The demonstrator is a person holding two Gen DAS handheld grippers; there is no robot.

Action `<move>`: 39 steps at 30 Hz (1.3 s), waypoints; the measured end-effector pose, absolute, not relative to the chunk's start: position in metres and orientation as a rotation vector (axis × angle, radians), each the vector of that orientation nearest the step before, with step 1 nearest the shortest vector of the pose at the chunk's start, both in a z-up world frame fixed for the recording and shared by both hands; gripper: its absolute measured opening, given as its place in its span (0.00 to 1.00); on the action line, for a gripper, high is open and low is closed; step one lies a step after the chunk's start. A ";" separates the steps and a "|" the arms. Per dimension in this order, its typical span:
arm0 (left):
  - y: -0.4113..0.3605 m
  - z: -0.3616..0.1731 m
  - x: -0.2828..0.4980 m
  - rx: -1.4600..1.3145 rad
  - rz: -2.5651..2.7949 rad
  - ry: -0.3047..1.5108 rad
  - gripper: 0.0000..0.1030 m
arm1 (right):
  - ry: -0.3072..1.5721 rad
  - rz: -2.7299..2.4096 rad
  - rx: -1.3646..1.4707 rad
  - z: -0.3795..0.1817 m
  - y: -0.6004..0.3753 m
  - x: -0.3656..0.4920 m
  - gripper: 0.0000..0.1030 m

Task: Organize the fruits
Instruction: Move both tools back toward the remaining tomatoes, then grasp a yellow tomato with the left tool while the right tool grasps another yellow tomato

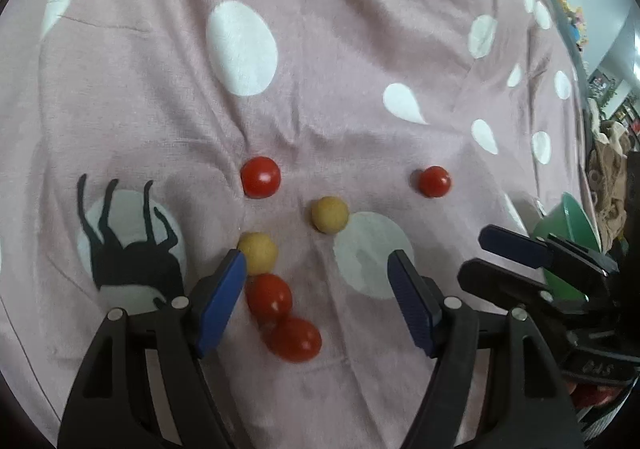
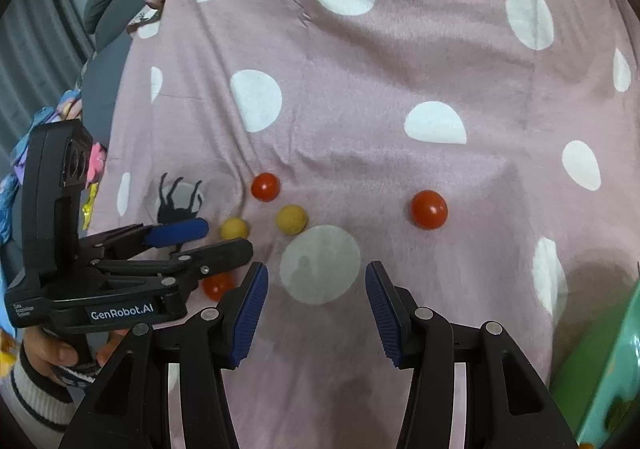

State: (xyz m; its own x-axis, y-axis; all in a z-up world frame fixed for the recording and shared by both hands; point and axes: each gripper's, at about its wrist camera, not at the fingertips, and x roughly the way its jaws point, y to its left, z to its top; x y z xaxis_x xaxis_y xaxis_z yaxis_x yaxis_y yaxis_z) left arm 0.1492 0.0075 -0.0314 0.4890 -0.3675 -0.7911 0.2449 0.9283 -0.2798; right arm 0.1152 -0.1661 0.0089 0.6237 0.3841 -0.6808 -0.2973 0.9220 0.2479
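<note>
Left tool [image 1: 316, 269]: jaws apart, nothing between the pads, pointing steeply down at the pink spotted cloth [image 1: 320, 69]. Its left pad [image 1: 220, 305] sits just beside a yellow fruit [image 1: 258, 252]; contact cannot be confirmed.

Right tool [image 2: 316, 289]: jaws parted, empty, poised over a white spot on the cloth at lower centre of its frame.

Fruit count in the left wrist view: four red tomatoes, two yellow fruits, all lying on the cloth. Two tomatoes [image 1: 269, 297] [image 1: 296, 339] touch each other at lower centre; one tomato [image 1: 260, 177] lies at centre left; one [image 1: 434, 181] lies well apart at centre right. The second yellow fruit [image 1: 329, 214] lies between them.

A green bowl [image 1: 568, 233] shows at the right edge. A hand [image 2: 60, 353] in a white-cuffed sleeve grips the left tool's handle at lower left of the right wrist view.
</note>
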 end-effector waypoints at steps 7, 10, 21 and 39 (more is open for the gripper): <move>-0.002 -0.034 0.160 -0.088 -0.385 0.991 0.69 | 0.815 0.412 0.129 0.002 -0.169 0.127 0.50; -0.001 -0.031 0.159 -0.160 -0.482 0.988 0.60 | 0.819 0.409 0.125 0.002 -0.170 0.133 0.50; 0.001 -0.041 0.169 -0.017 -0.333 1.004 0.53 | 0.827 0.394 0.130 0.000 -0.174 0.139 0.50; 0.006 -0.049 0.170 -0.042 -0.345 0.978 0.25 | 0.865 0.429 0.114 -0.010 -0.157 0.163 0.50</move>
State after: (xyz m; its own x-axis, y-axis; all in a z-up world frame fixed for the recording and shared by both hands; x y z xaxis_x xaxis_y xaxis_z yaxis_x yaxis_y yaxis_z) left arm 0.1696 0.0059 -0.0494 0.5087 -0.3053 -0.8050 0.2675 0.9448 -0.1893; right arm 0.1633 -0.1566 -0.0096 0.5693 0.4096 -0.7128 -0.3186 0.9092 0.2680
